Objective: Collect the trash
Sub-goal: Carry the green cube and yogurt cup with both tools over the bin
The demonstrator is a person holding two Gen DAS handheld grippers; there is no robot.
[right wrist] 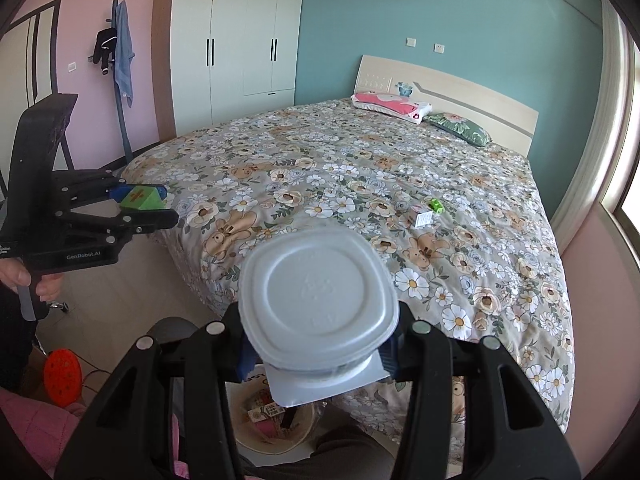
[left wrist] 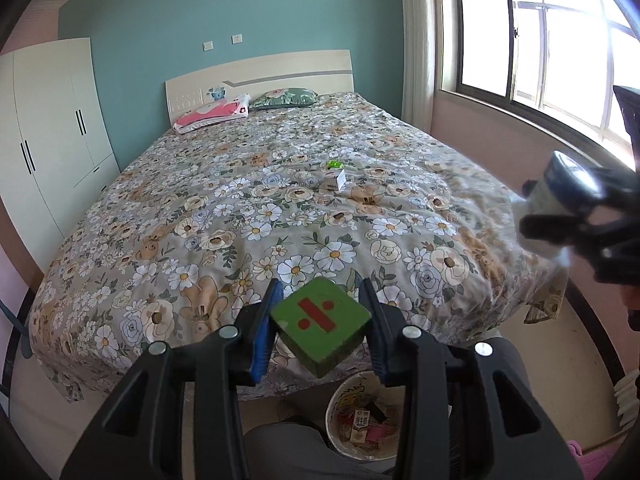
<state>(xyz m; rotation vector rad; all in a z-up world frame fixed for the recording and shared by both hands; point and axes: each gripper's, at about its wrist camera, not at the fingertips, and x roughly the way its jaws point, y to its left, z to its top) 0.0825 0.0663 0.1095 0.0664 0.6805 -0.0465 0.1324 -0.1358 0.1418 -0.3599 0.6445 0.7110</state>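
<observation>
Bed foot edge, trash bin just beside, below.

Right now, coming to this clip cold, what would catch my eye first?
The two held items: a green block with a red division sign, clamped in the left gripper, and a white plastic cup seen bottom-on in the right gripper. Both hang past the foot of the flowered bed, above a bin on the floor already holding wrappers. Mid-bed, a small white box and a bright green bit lie uncollected.
</observation>
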